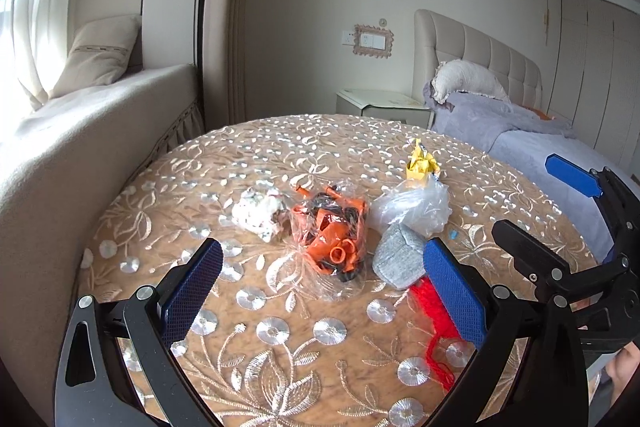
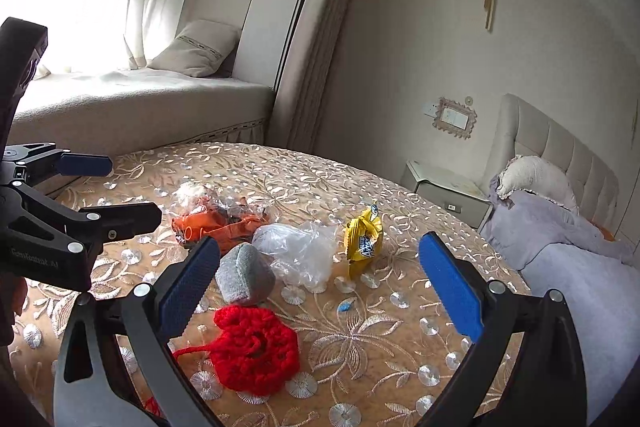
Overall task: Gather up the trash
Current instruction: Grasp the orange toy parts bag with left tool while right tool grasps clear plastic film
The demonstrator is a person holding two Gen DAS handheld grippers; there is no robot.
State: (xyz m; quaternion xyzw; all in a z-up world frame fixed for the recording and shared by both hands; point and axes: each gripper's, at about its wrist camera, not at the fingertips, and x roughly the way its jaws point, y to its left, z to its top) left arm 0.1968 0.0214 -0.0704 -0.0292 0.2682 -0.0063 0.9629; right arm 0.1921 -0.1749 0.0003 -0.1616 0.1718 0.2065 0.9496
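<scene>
A round table (image 1: 280, 147) under a tan cloth embroidered with silver flowers carries a cluster of trash near its middle; a clear bag of orange and black plastic bits (image 1: 332, 231) lies beside a crumpled white wad (image 1: 260, 211); a crinkled clear plastic bag (image 2: 300, 251) touches a folded grey cloth pad (image 2: 244, 275); a twisted yellow snack wrapper (image 2: 363, 239) stands behind, its lettering too blurred to read; a red crocheted yarn piece (image 2: 256, 347) lies nearest. The left gripper (image 1: 324, 291) hovers over the pile, fingers spread wide, holding nothing; the right gripper (image 2: 320, 287) likewise gapes empty above the yarn. A bed (image 2: 580, 267) with lilac bedding and a cushioned window seat (image 1: 100, 115) flank the table.
</scene>
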